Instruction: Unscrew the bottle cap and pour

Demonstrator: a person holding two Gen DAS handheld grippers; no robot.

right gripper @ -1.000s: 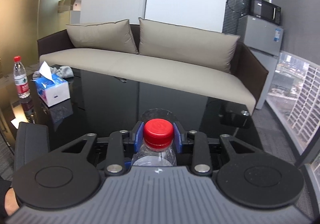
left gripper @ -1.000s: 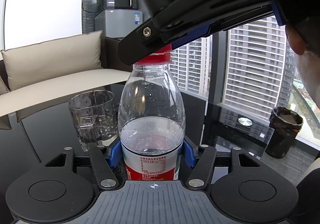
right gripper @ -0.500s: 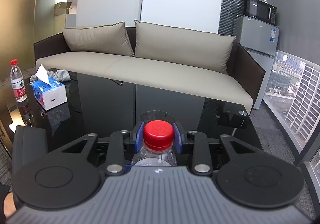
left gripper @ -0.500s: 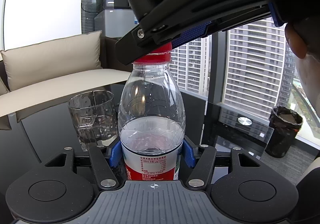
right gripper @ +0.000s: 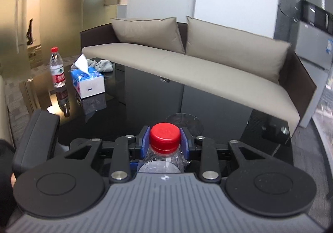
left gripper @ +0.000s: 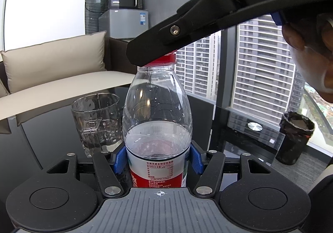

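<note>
My left claw is clamped on the bottle at label height; bottle upright on the black table, about half full. My right claw is clamped on the red cap from above, blue pads touching both sides. Glass stands just beside the bottle, left of it. Farther off: tissue box, second bottle, sofa.
</note>
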